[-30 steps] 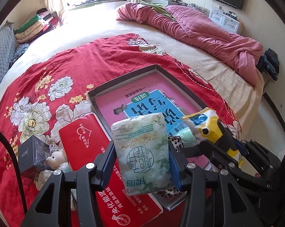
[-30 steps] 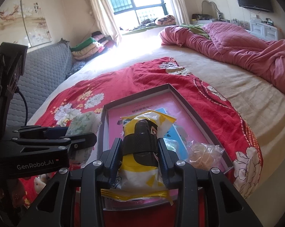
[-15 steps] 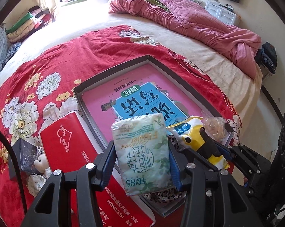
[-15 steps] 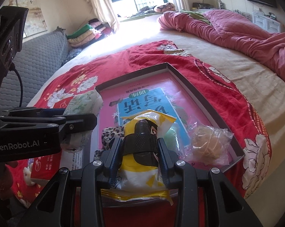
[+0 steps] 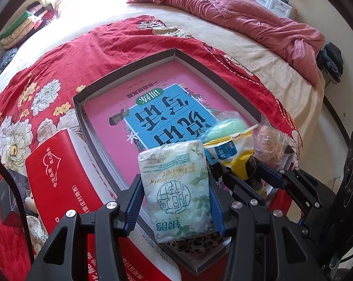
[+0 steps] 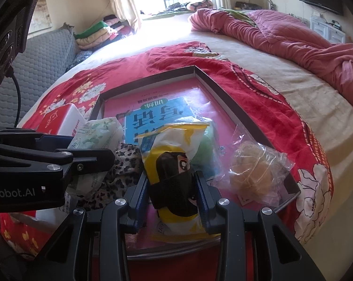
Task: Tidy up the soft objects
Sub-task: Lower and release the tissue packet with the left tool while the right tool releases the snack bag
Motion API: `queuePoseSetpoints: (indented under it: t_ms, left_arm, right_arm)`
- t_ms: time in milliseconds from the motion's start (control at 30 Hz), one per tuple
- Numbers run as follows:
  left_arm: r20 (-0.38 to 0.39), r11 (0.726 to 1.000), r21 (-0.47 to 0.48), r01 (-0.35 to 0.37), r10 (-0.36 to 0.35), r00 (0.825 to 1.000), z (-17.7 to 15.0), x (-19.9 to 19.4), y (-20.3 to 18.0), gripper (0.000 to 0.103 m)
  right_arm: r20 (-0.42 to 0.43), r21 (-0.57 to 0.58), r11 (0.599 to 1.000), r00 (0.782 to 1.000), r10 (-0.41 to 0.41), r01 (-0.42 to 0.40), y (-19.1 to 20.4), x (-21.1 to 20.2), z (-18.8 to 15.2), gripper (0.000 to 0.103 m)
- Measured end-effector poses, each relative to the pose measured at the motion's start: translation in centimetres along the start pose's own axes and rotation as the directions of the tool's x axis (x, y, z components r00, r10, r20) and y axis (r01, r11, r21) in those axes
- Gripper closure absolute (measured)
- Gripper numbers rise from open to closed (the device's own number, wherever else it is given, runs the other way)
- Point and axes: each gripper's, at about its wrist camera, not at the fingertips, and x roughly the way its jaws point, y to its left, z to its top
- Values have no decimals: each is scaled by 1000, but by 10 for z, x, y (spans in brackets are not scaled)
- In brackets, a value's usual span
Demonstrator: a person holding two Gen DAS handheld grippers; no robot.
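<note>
— Packets are going into the shallow tray [image 5: 120,75] on the bed, by the look of it. The left hand-held gripper [image 5: 175,201] is clamping a pale green tissue pack [image 5: 176,187], hanging over the tray's near edge, and the right hand-held gripper [image 6: 174,187] is squeezing a yellow-and-white snack bag [image 6: 174,154] just above the near end.

— So how far along is it?

— Partway, I'm guessing. A green sponge-like lump in film [image 5: 225,126], a clear crinkly bag of something tan [image 6: 251,171] and a leopard-print cloth [image 6: 120,168] are already lying in the tray's near corners. Both held packs are not yet set down. A red tissue box [image 5: 59,173] and a small plush toy [image 5: 32,202] are sitting outside on the red floral cover [image 5: 47,65], maybe waiting.

— What's it all like to handle?

— Everything's looking squashy. The tissue pack is bulging between the pads in glossy film, the snack bag is puckering at its crimped top. The tray itself is seeming like stiff card with thin upright walls and a slick pink printed floor.
</note>
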Motion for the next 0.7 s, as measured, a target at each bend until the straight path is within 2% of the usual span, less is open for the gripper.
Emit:
queuePoseSetpoints:
  t_ms: [700]
  left_arm:
    - [-34, 1000, -1, 4, -4, 999, 3, 11, -6, 51]
  right_arm:
    - [-6, -18, 1000, 1000, -20, 20, -2, 0, 1, 64]
